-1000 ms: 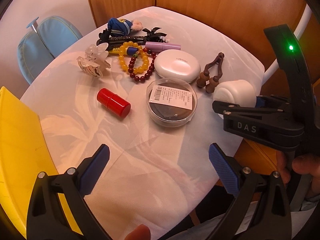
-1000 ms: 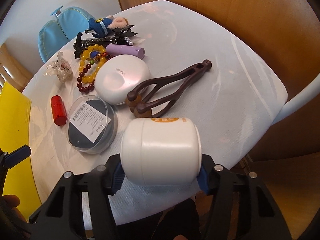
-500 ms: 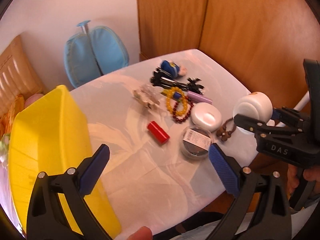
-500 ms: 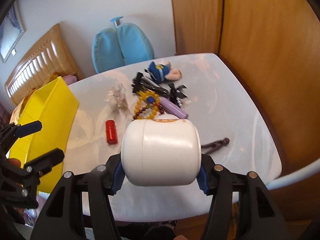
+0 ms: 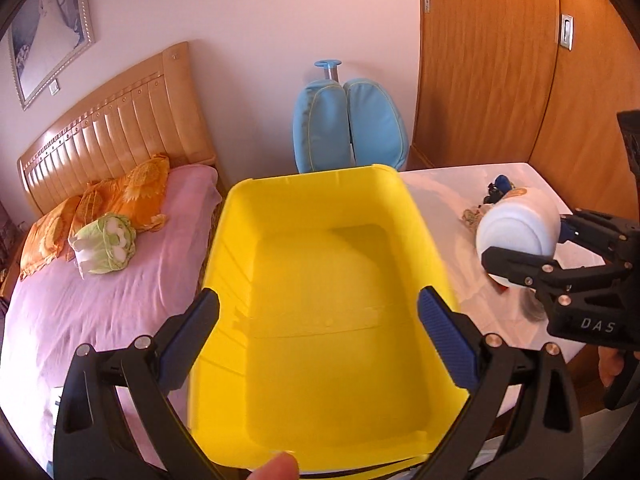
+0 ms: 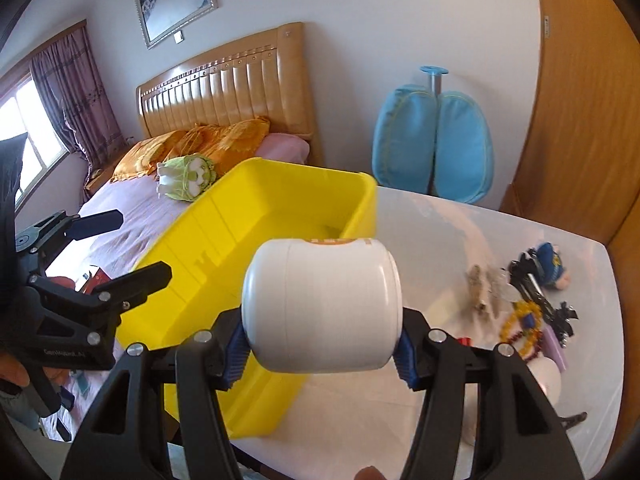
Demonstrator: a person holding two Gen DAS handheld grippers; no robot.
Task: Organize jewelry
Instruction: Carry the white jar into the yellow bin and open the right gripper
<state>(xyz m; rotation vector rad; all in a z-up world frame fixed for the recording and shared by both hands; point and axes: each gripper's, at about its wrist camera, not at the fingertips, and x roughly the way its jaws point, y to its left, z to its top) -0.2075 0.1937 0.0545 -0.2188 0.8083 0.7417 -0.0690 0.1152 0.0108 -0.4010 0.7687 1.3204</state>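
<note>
A white jar (image 6: 320, 308) lies sideways between the blue pads of my right gripper (image 6: 322, 350), which is shut on it above the white table (image 6: 440, 232), beside the yellow bin (image 6: 224, 240). In the left wrist view the same jar (image 5: 516, 236) hangs just right of the bin (image 5: 320, 178). My left gripper (image 5: 318, 320) is open with nothing in it, hovering over the bin's bare floor. Yellow bead bracelet (image 6: 520, 318), clear hair claw (image 6: 484, 284), plush doll (image 6: 552, 264), purple tube (image 6: 556, 350) and a white case (image 6: 548, 376) lie on the table's right.
The bin sits at the table's left edge, next to a bed (image 5: 100, 292) with pink sheets and orange pillows. A blue chair back (image 5: 348, 124) stands behind the table. A wooden wardrobe (image 5: 500, 72) closes the right side.
Both grippers rose and swung left, away from the jewelry pile toward the yellow bin. The white jar stayed in the right gripper. The left gripper stayed open.
</note>
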